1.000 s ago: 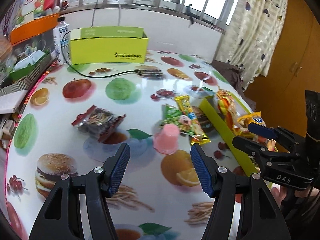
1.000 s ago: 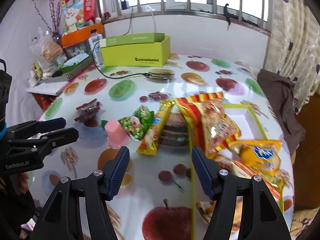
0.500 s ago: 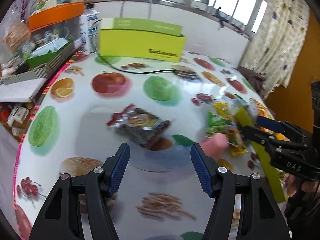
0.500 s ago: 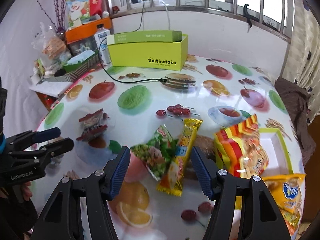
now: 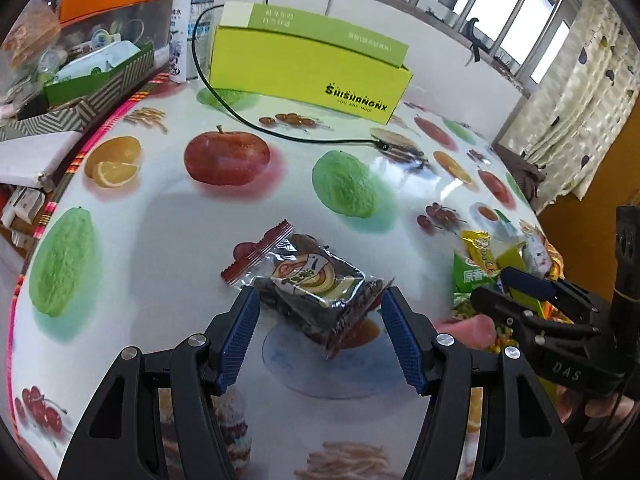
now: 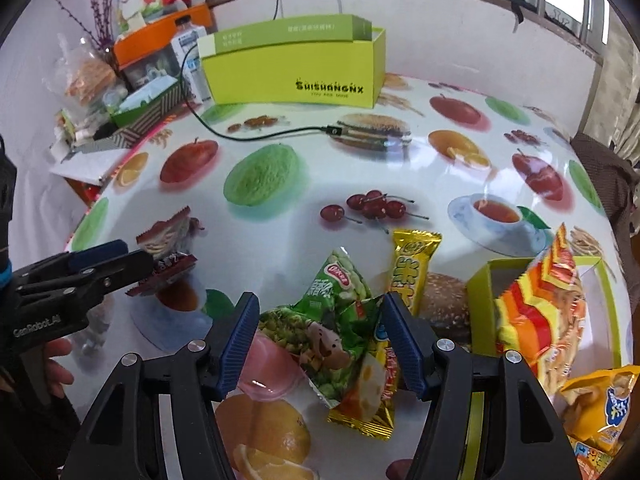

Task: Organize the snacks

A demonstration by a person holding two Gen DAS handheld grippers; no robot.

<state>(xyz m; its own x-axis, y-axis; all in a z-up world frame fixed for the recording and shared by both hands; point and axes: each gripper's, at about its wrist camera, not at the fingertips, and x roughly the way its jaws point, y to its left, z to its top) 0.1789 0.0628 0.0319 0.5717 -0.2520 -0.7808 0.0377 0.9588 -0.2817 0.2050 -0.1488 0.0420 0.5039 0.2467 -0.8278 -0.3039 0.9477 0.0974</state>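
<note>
A dark snack packet (image 5: 308, 280) with a red sealed edge lies flat on the fruit-print table, and my left gripper (image 5: 320, 295) is open and straddling it, pads just outside its edges. My right gripper (image 6: 320, 300) is open over a green pea packet (image 6: 332, 320). That packet rests on a pink jelly cup (image 6: 272, 376) and leans against a yellow snack bar (image 6: 410, 272). A low green tray (image 6: 480, 280) to the right holds an orange-striped chips bag (image 6: 540, 312) and a yellow bag (image 6: 600, 404). Each gripper shows at the edge of the other's view.
A tall green box (image 5: 312, 68) stands open at the back of the table, with a black cable (image 5: 280, 134) running from it across the cloth. A bottle (image 5: 184, 36), an orange bin and loose clutter crowd the left edge. A person's hand (image 6: 56, 364) holds the left tool.
Both grippers came forward and down. The left one swung from the pink cup to the dark packet. The right one shifted left from the tray edge onto the green packet. Jaw widths look unchanged.
</note>
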